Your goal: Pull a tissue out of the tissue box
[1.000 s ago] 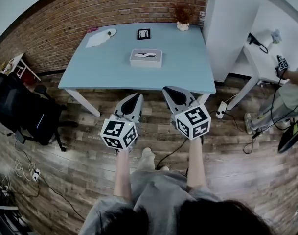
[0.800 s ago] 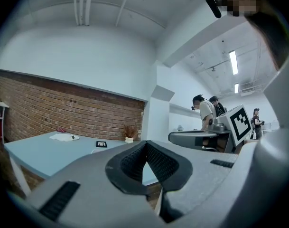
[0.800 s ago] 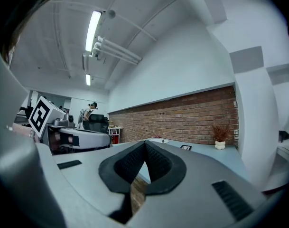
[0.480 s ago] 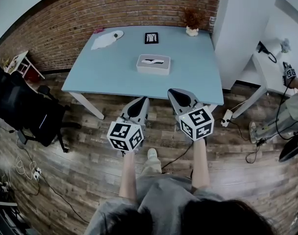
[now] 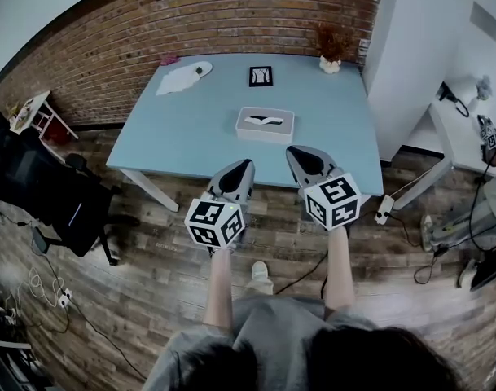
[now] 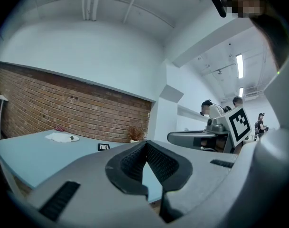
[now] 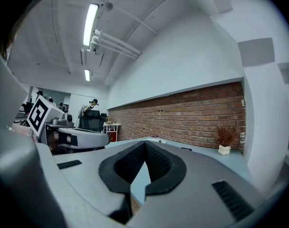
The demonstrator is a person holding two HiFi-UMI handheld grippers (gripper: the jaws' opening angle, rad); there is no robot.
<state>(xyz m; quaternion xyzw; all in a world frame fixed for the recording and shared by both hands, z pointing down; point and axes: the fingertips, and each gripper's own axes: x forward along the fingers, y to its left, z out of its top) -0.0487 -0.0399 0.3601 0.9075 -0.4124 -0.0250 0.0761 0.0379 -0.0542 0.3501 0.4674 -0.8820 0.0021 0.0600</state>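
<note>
A grey tissue box (image 5: 265,125) with a white tissue showing in its slot sits mid-way across the light blue table (image 5: 190,137). My left gripper (image 5: 248,163) and right gripper (image 5: 294,149) are held side by side at the table's near edge, short of the box, pointing level towards it. Both are shut with nothing between the jaws. In the left gripper view the left gripper (image 6: 145,143) has its tips meeting, with the table top (image 6: 25,158) beyond. The right gripper (image 7: 145,142) looks the same in its own view. The box is hidden in both gripper views.
A white cloth (image 5: 181,80), a small picture frame (image 5: 261,76) and a potted plant (image 5: 335,55) stand along the table's far side by the brick wall. A black chair (image 5: 44,198) is on the left. A white pillar (image 5: 406,55), a white desk and floor cables (image 5: 431,259) are on the right.
Both grippers have moved forward together from over the wooden floor up to the table's near edge. The jaws have stayed shut.
</note>
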